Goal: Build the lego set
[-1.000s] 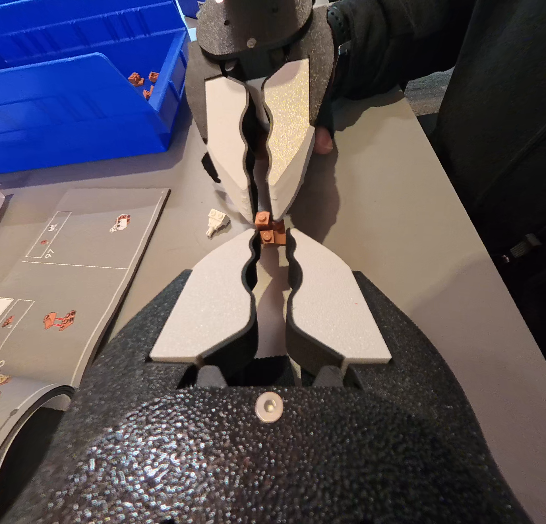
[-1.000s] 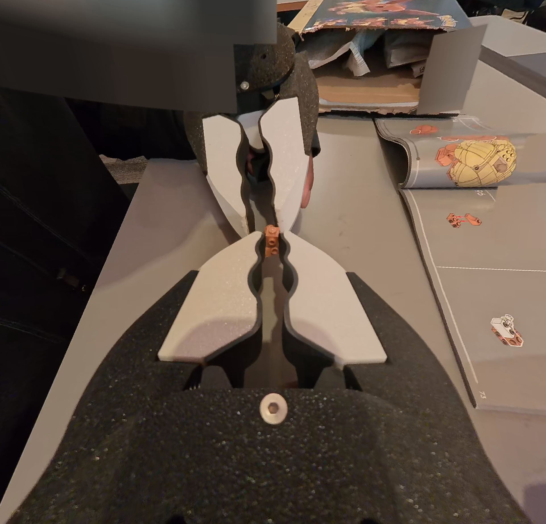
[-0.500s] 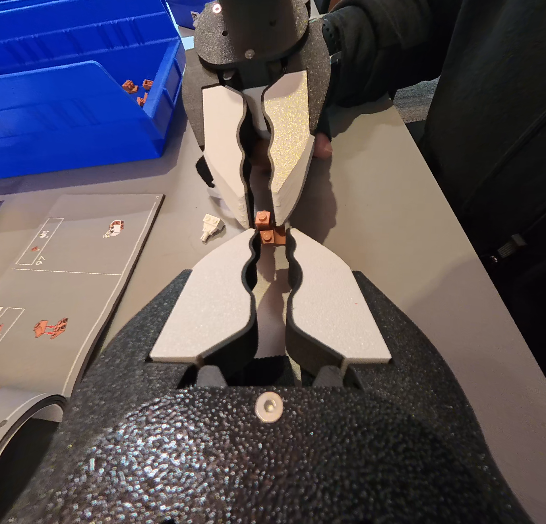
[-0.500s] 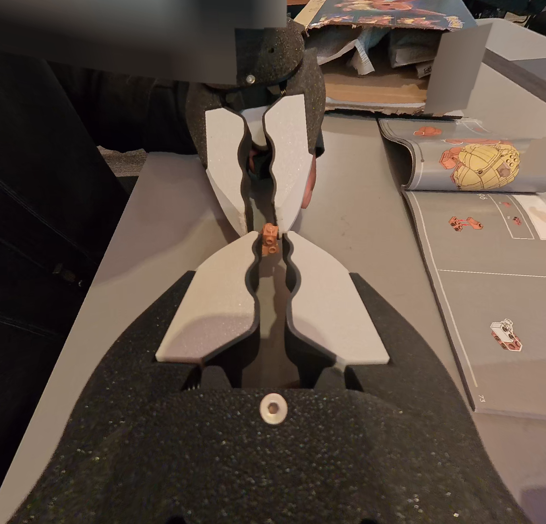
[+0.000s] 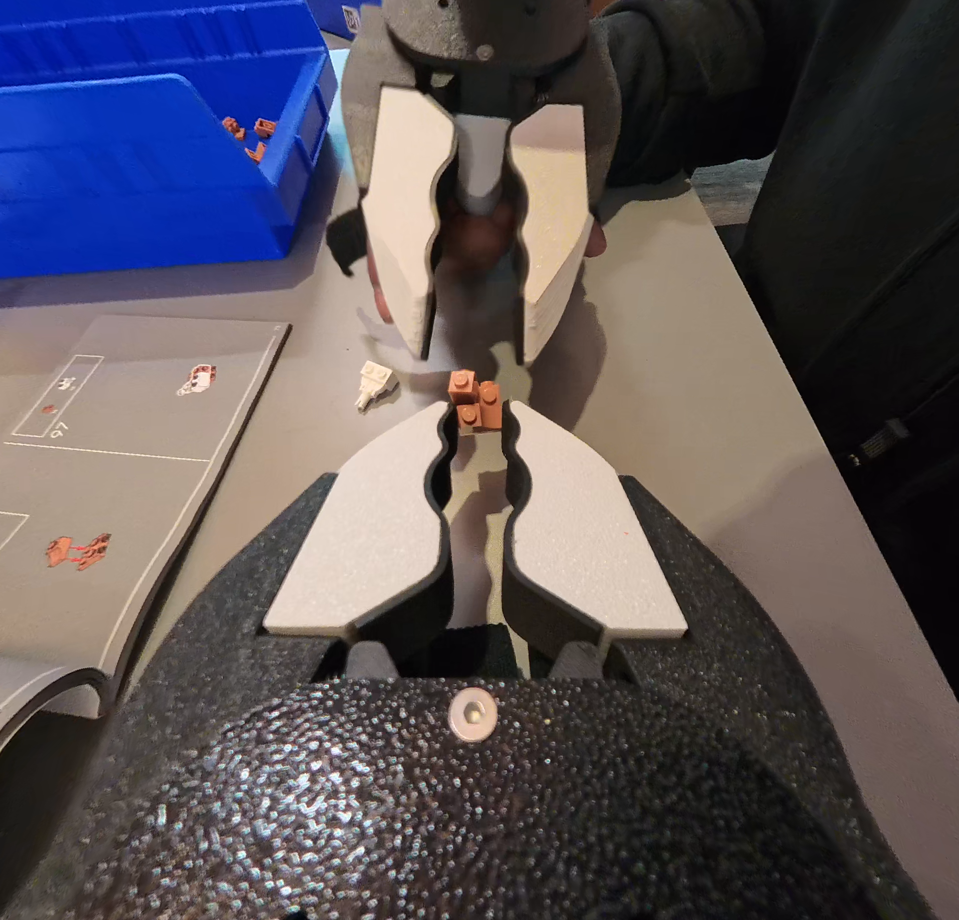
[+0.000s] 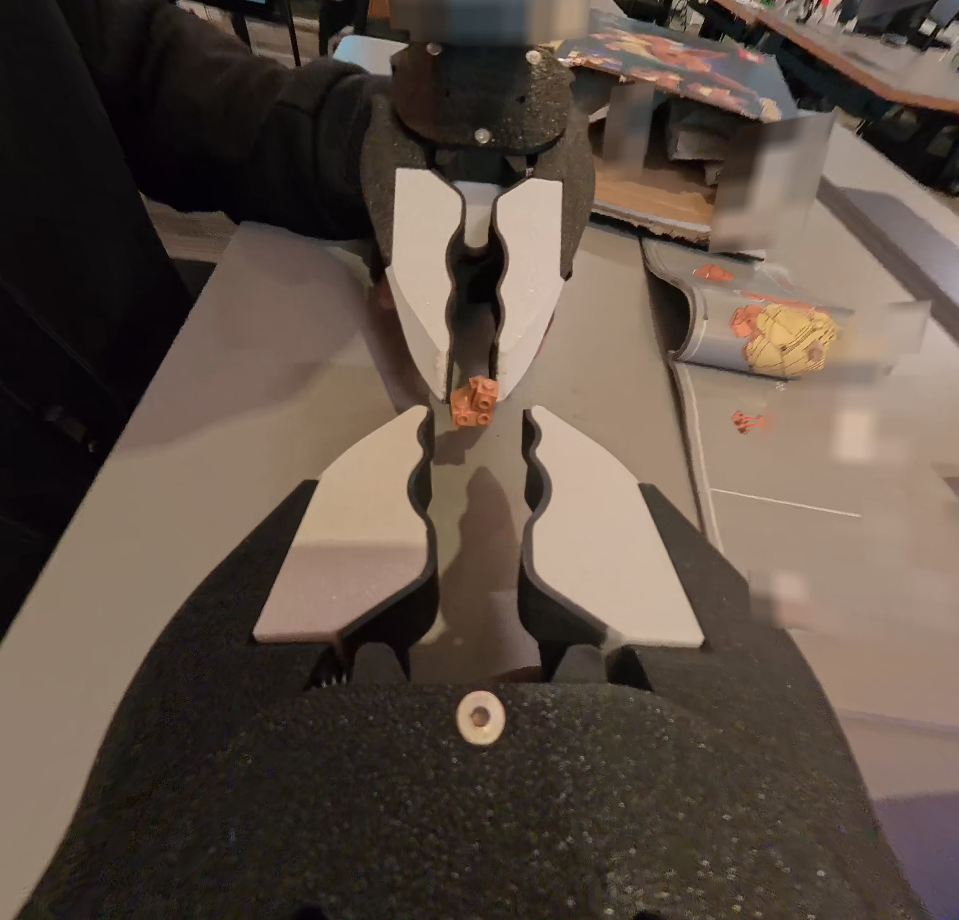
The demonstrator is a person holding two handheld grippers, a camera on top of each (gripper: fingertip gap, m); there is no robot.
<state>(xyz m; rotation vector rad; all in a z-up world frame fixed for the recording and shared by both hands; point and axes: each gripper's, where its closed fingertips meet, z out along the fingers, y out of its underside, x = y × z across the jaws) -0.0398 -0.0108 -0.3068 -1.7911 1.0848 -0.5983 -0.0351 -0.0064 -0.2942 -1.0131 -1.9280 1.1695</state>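
Note:
My left gripper (image 5: 477, 410) is shut on a small orange-brown brick cluster (image 5: 475, 402) and holds it at its fingertips above the grey table (image 5: 648, 376). My right gripper (image 5: 473, 355) faces it from the far side, open, with its tips just behind the cluster and not touching it. In the right wrist view the right gripper (image 6: 477, 417) is open with nothing between its pads. The cluster (image 6: 475, 402) sits just ahead of it, in the tips of the left gripper (image 6: 472, 386).
A small white piece (image 5: 376, 381) lies on the table left of the grippers. An open instruction booklet (image 5: 129, 454) lies at left, with blue bins (image 5: 155, 194) behind it. A torn cardboard box (image 6: 674, 116) stands at the far right. A person's dark sleeve (image 5: 726, 91) is close by. Less than 4 cm separates the two grippers' tips.
My right gripper has opened, let go of the brick cluster and drawn back a little. My left gripper has kept its hold on the cluster.

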